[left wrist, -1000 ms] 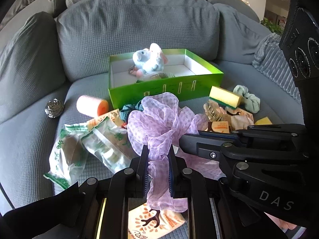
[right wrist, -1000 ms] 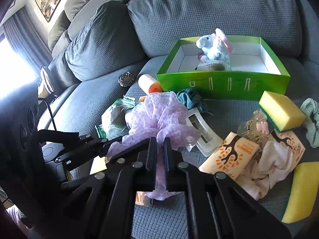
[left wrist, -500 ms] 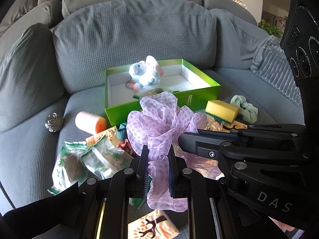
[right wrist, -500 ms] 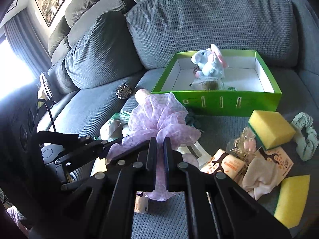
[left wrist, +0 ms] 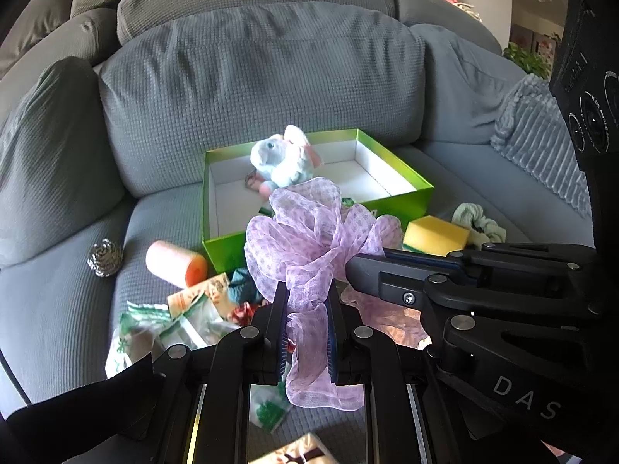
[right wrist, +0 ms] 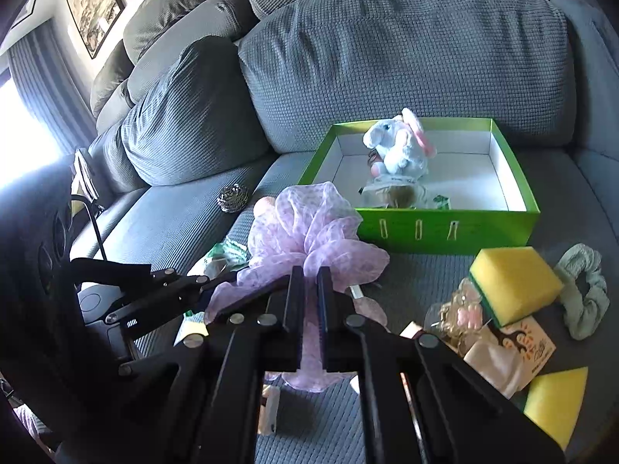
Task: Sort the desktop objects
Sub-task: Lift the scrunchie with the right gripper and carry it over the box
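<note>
Grey sofa (left wrist: 271, 89) seat strewn with clutter, framed pictures (right wrist: 96, 0) on wall, both left claw (left wrist: 307, 301) and right claw (right wrist: 310, 282) clamped on lilac ribbon bow (left wrist: 313, 239) lifted before green box (right wrist: 445, 228), plush toy (right wrist: 398, 147) inside.

Toy rabbit (right wrist: 400, 147) in box (right wrist: 445, 228) — sponge (right wrist: 514, 284) before it, scrunchie (right wrist: 582, 295) right.

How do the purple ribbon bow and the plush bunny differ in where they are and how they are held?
The purple ribbon bow hangs above the sofa clutter, outside the green box; the plush bunny sits inside that box. The bow is pinched by both the left gripper and the right gripper; nothing touches the bunny. The bow is sheer, crumpled fabric; the bunny is a stuffed, solid shape. Both are soft and pastel.
</note>
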`<state>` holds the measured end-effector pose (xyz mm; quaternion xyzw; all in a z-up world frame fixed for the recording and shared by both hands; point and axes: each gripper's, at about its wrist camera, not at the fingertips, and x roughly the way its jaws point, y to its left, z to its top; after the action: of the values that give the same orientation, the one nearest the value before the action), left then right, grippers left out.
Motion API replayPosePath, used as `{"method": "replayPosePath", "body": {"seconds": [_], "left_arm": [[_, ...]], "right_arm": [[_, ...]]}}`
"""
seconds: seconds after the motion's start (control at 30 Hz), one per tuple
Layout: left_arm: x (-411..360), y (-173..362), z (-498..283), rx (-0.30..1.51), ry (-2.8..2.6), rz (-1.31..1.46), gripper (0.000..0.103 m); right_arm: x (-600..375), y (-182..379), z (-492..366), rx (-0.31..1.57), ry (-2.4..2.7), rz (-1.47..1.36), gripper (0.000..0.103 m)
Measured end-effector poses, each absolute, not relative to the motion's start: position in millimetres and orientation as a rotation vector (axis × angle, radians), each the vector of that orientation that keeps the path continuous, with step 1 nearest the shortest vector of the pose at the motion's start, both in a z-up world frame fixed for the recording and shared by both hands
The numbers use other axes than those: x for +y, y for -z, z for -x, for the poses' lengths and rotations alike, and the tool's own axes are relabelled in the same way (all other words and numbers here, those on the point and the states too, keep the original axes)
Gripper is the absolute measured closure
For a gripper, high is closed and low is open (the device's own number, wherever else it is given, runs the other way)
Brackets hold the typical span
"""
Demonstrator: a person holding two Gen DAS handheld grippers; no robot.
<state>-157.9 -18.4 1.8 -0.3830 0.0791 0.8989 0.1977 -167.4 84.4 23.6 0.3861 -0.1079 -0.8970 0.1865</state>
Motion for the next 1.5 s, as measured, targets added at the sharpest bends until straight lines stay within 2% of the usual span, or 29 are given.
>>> {"method": "replayPosePath", "body": {"seconds": [1.5], "left_arm": [[21,1,246,0.234,-2.521,1.048,0.088]], "right_arm": [[120,-30,258,-0.309,2.64,-1.041,0.097]]}}
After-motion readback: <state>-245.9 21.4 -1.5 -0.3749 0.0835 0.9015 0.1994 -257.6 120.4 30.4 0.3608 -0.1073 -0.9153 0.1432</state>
